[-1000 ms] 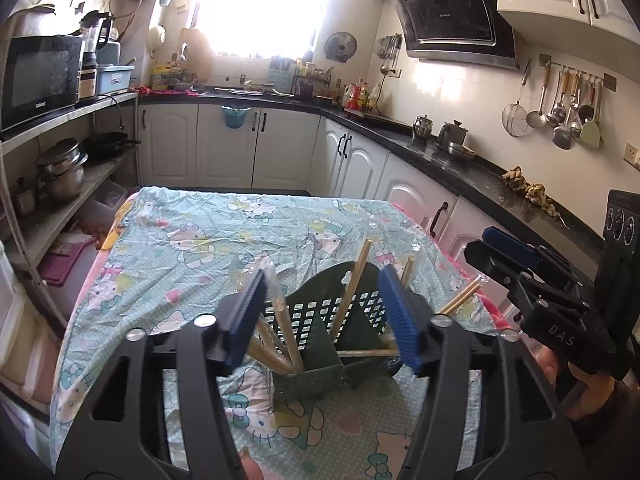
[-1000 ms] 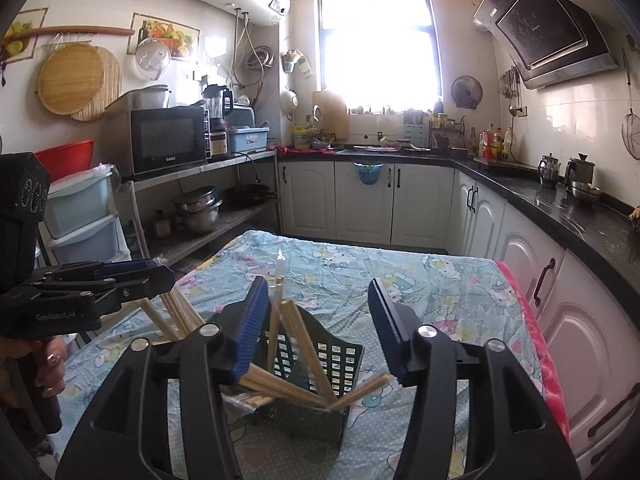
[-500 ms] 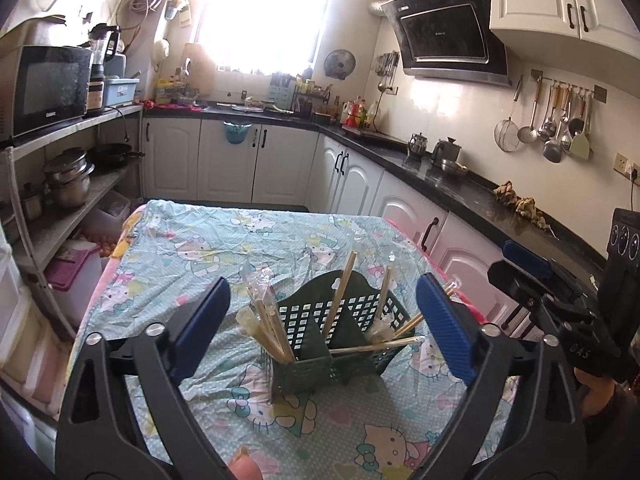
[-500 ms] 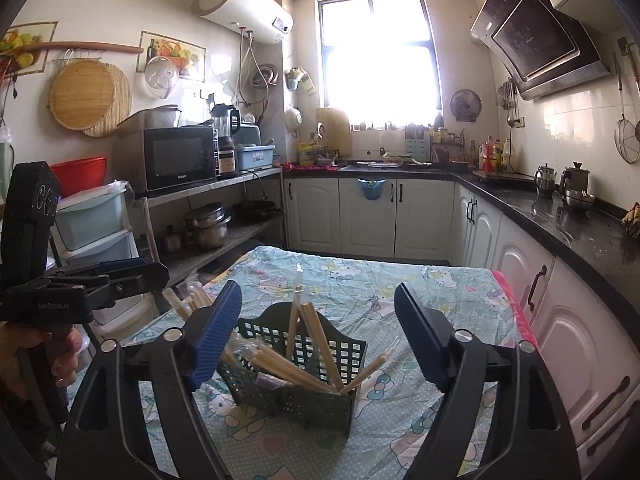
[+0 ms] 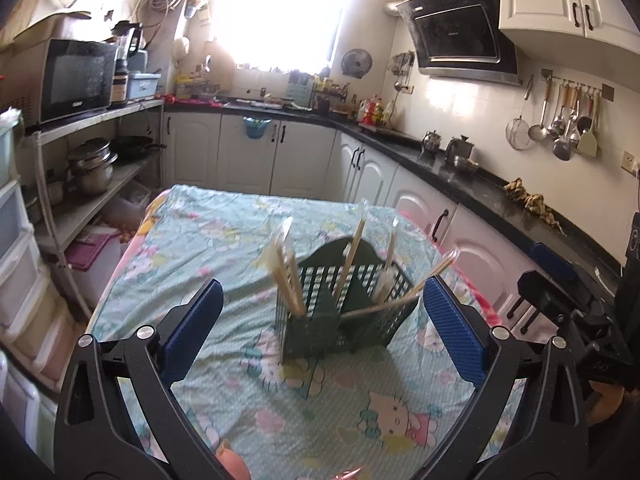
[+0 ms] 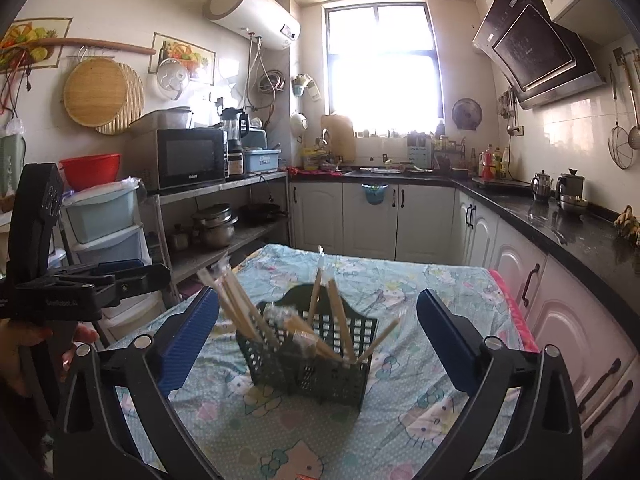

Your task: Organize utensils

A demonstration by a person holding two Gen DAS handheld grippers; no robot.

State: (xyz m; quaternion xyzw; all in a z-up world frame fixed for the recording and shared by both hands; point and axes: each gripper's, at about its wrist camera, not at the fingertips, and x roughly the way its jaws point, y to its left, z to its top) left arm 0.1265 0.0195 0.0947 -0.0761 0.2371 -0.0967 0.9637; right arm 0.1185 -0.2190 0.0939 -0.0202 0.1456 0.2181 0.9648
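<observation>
The left gripper (image 5: 322, 328) is seen with its fingers (image 5: 192, 330) spread wide, nothing held or touched. The right gripper (image 6: 318, 338) is likewise spread wide and empty. The basket (image 5: 344, 316) of chopsticks (image 5: 290, 276) is seen mid-frame on the bench (image 5: 192, 248), beyond both.

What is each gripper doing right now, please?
Left gripper: open, holding nothing, above the basket.
Right gripper: open, holding nothing, above the same basket of chopsticks.
</observation>
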